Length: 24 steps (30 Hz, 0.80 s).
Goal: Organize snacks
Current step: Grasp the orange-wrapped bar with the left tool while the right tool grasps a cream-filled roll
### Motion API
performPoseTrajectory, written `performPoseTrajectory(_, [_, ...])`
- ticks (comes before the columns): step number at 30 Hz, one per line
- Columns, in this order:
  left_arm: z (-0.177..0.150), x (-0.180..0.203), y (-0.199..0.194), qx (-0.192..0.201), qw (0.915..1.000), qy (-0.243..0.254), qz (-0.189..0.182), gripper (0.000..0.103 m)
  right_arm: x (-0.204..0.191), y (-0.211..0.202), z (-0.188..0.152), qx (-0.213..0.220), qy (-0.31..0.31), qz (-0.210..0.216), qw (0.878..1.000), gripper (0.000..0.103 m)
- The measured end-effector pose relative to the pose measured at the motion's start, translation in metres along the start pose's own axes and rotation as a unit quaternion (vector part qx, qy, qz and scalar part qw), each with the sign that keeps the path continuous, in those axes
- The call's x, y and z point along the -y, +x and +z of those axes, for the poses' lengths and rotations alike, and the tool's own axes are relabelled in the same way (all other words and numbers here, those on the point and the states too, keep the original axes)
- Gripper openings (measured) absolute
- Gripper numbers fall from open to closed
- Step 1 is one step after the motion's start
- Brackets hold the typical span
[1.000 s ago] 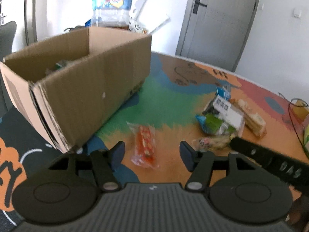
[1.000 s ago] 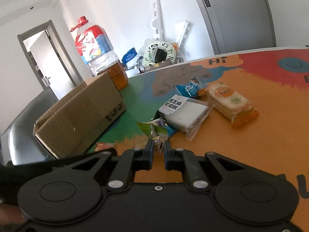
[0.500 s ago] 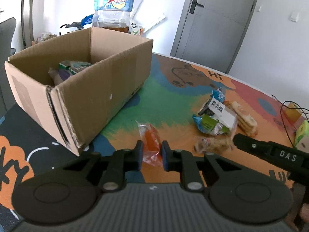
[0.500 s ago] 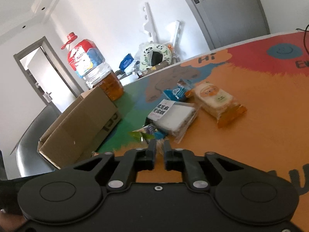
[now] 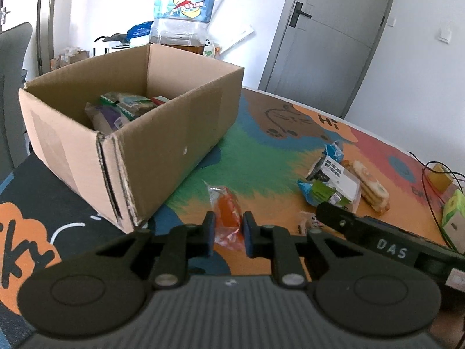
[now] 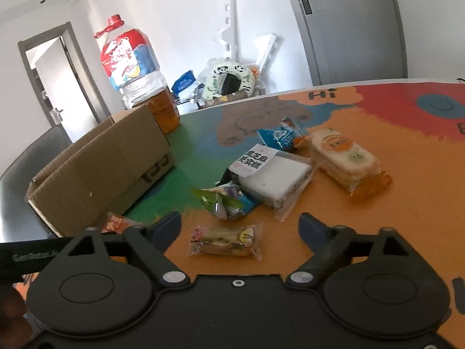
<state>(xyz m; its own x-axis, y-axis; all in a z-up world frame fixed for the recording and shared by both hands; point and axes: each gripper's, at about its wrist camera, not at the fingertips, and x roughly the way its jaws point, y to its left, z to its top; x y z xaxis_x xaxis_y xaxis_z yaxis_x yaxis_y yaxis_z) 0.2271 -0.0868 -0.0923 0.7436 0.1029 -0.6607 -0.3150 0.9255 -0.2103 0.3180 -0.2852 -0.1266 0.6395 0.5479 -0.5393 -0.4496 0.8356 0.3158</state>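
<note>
Cardboard box (image 5: 162, 145) as landmark, open-topped on the colourful surface (image 5: 261, 151), several packets already lying inside against its far end. Just beyond the box's near corner: orange snack packet (image 5: 226, 212), pinched between the closed fingers (image 5: 209, 232) of the left gripper (image 5: 228, 232). Whether the packet is clear of the surface, cannot tell. Farther from the box, well apart: loose cluster with a green-and-blue packet (image 6: 225, 200), a white cake packet (image 6: 270, 174), a blue packet (image 6: 279, 136) and a wrapped sandwich biscuit (image 6: 345, 160). Nearer than the cluster: small clear-wrapped pastry (image 6: 226, 240), lying flat, alone, bare orange surface all round it. Right gripper (image 6: 239, 226) over the pastry, fingers (image 6: 167, 225) spreading wide, pastry between them but untouched. Green strip between box and cluster free. Big oil bottle (image 6: 136, 75) behind the box's far end.
</note>
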Motion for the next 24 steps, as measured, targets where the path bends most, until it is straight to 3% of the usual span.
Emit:
performPoseTrajectory(9, [0.0,-0.001,0.003,-0.002,1.0,0.003,0.009,0.018,-0.016,0.005,-0.003,-0.003,-0.027,-0.025,0.999,0.088])
performPoseTrajectory(12, [0.0,0.001,0.002,-0.002,0.9999,0.006,0.01,0.018,-0.018,0.006,-0.004,-0.006,-0.038,-0.036,0.999,0.071])
performPoseTrajectory(13, [0.0,0.001,0.001,0.0,0.9999,0.007,0.01,0.018,-0.019,0.006,-0.004,-0.005,-0.044,-0.041,0.998,0.055])
performPoseTrajectory(14, [0.0,0.002,0.001,0.001,0.9999,0.009,0.01,0.018,-0.018,0.005,-0.004,-0.004,-0.047,-0.04,0.998,0.052])
performPoseTrajectory(24, [0.007,0.009,-0.021,0.02,0.9995,0.023,0.001,0.018,-0.005,-0.019,0.001,0.015,-0.011,-0.012,1.0,0.051])
